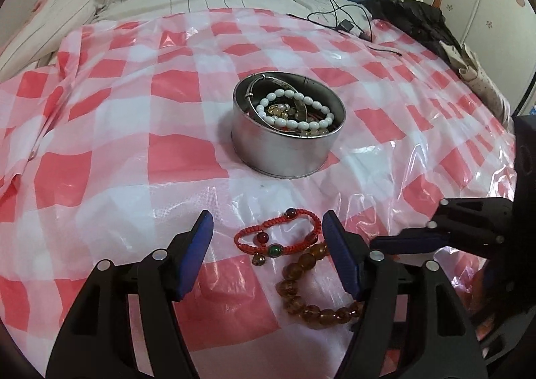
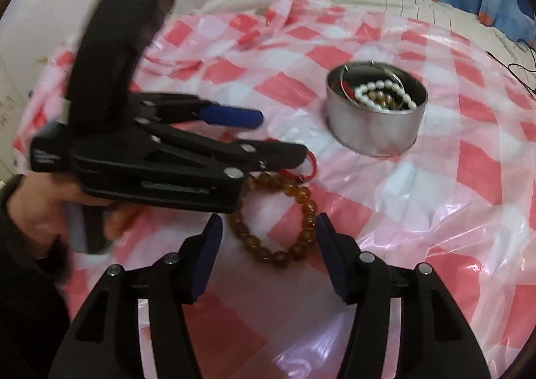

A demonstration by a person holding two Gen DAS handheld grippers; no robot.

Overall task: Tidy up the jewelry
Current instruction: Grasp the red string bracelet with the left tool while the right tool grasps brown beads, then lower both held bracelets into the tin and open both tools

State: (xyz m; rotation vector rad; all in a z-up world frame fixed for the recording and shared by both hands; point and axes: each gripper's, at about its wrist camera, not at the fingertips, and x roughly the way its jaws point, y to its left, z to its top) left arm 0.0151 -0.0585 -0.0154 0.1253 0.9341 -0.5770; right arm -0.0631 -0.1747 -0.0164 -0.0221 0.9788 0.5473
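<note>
Lower centre of the left view: left gripper [image 1: 268,231] wide over red bracelet [image 1: 276,235], right gripper [image 2: 268,231] wide; amber bracelet [image 1: 311,288] overlaps, could snag together.

Your work surface is a bed covered by a red-and-white checked plastic sheet [image 1: 174,151], on which a round metal tin [image 1: 284,147] sits centrally, a red cord bracelet [image 1: 278,235] and amber bead bracelet [image 1: 311,292] at its 6 o'clock, a black cable [image 1: 338,15] at 1 o'clock.
</note>
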